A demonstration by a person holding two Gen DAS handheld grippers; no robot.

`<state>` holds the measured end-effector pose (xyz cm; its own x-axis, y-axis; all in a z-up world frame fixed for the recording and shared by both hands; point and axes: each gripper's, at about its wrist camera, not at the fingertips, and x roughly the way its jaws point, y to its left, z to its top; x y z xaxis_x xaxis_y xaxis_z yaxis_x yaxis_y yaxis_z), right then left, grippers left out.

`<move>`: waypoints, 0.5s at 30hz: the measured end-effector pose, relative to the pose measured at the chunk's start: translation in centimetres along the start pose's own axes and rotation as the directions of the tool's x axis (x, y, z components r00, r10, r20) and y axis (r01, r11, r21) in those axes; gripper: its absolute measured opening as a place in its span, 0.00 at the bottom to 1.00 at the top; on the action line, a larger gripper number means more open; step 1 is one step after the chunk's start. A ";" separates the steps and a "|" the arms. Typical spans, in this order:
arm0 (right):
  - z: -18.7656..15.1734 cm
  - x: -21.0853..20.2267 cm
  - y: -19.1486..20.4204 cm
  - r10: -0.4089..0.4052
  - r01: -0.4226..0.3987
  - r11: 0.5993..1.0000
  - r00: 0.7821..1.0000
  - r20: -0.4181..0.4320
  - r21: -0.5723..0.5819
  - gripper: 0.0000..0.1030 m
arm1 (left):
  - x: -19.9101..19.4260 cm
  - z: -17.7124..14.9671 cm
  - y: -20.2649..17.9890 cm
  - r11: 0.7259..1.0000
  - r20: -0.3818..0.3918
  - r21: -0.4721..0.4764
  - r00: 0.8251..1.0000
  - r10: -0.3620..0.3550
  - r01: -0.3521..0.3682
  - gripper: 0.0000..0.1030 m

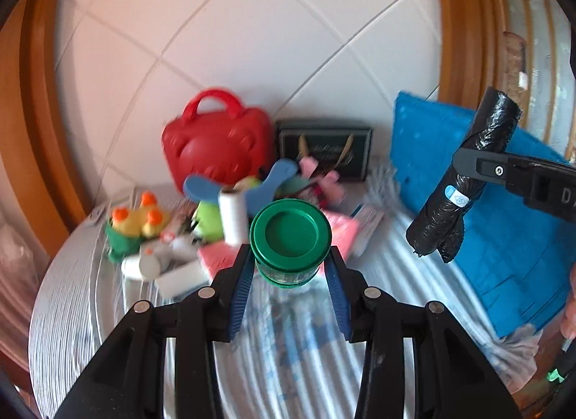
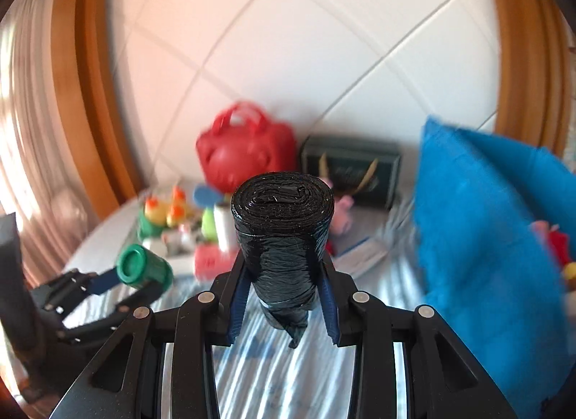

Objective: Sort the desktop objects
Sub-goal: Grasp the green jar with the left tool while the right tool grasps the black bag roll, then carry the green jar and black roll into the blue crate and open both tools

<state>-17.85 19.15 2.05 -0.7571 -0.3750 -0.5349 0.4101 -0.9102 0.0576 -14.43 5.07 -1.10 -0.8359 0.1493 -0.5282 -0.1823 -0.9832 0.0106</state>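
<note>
Striped tabletop (image 1: 414, 260): one green jar (image 1: 290, 239) gripped by left claw (image 1: 290, 267); one black bag roll (image 2: 282, 235) clamped in right claw (image 2: 284, 275).

Green tin (image 1: 291, 239), black bag roll (image 2: 282, 239), red case (image 1: 216, 141).

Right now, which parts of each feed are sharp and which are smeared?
Left wrist view: green jar in the left claw is crisp, the toy pile behind smears. Right wrist view: black bag roll is sharp, the red case and blue cloth blur; both fisheye-bent.
</note>
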 end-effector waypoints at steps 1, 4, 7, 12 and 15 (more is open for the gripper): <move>0.7 -1.5 -0.9 -0.009 0.009 1.000 1.000 0.025 0.009 0.34 | -0.6 0.9 -1.0 1.000 0.020 0.007 1.000 -0.015 0.015 0.38; 2.3 -6.0 -3.6 -0.044 0.041 0.999 0.994 0.101 0.028 0.34 | -2.2 3.7 -4.6 0.996 0.069 0.026 0.994 -0.081 0.079 0.38; 3.7 -10.2 -6.8 -0.103 0.097 0.994 0.981 0.166 0.041 0.34 | -3.5 6.8 -8.6 0.989 0.111 0.051 0.984 -0.143 0.138 0.38; 4.7 -15.6 -12.9 -0.247 0.240 0.969 0.946 0.210 0.057 0.34 | -4.3 11.3 -16.3 0.963 0.108 0.093 0.959 -0.262 0.252 0.38; 4.6 -17.2 -17.2 -0.349 0.347 0.937 0.920 0.181 0.044 0.34 | -3.9 13.1 -21.1 0.946 0.082 0.124 0.947 -0.310 0.299 0.38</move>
<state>-14.23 40.40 14.15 -0.9314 -0.0593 -0.3591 0.0995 -0.9905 -0.0945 -14.07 26.61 11.83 -0.7776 0.4551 -0.4337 -0.4870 -0.8724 -0.0424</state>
